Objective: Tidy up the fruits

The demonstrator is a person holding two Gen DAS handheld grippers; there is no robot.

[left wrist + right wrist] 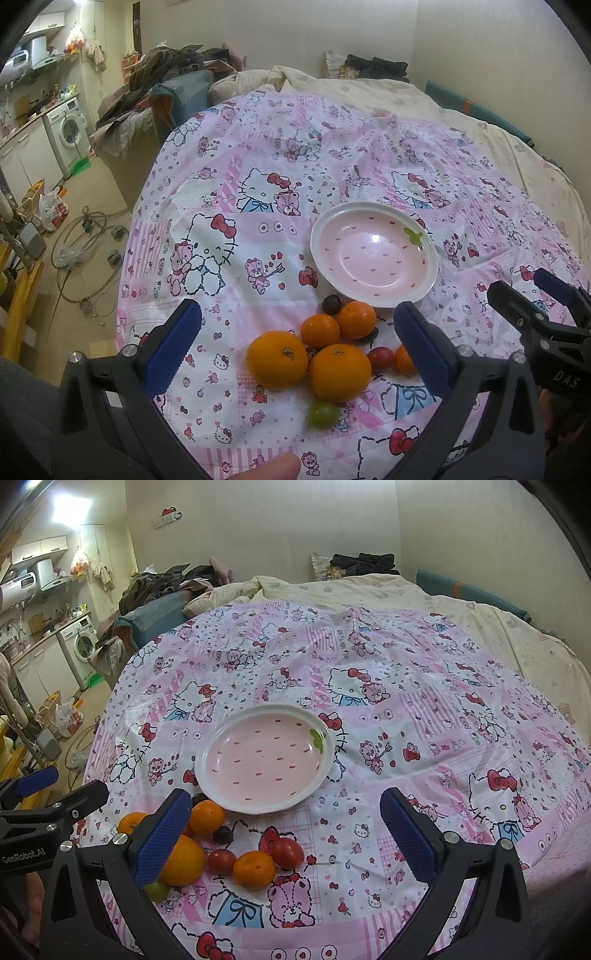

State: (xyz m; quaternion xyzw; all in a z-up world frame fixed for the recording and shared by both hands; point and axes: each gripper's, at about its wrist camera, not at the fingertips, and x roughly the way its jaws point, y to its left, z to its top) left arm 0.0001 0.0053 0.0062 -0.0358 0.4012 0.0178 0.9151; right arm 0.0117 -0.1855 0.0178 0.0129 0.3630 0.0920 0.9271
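An empty pink strawberry-pattern plate (373, 254) (264, 758) lies on the Hello Kitty cloth. In front of it is a cluster of fruit: several oranges, the biggest (340, 371) (183, 860) nearest me, small red tomatoes (380, 359) (287, 853), a dark plum (331, 304) (222, 834) and a green fruit (323, 414) (156, 890). My left gripper (299, 354) is open, its jaws standing either side of the fruit cluster, above it. My right gripper (291, 842) is open over the cloth, just right of the fruit; it also shows in the left wrist view (532, 291).
The pink patterned cloth (406, 738) covers a bed with a cream quilt (369, 587) behind it. A heap of clothes (173, 70) sits at the far left edge. A washing machine (70, 129) and hoses on the floor are to the left.
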